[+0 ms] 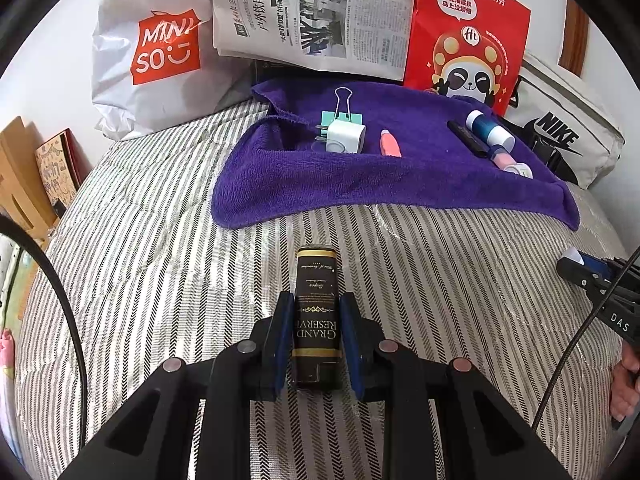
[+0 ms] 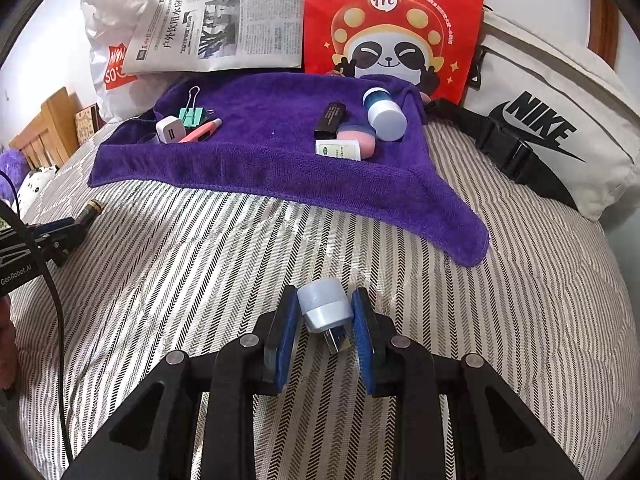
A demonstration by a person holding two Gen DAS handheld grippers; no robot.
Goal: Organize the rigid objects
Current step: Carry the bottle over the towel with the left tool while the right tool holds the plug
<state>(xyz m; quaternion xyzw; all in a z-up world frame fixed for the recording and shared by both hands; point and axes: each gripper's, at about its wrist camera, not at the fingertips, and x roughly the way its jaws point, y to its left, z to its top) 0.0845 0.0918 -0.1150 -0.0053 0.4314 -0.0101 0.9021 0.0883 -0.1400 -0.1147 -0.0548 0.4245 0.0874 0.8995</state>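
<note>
Left gripper: pointing forward low over the bed, blue pads pressing both sides of a black tube. Right gripper: likewise reaching forward, pads clamping a small white USB plug. Both being held level, well apart.

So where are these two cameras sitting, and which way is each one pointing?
Left wrist view: rides on the left hand-held gripper, looking forward over the striped bed at the purple towel; its fingers clamp a black bottle, and the other gripper shows at the right edge.
Right wrist view: rides on the right hand-held gripper, facing the same way; its fingers hold a small USB plug.
Both share the towel, newspaper, red panda bag and Nike bag.
</note>
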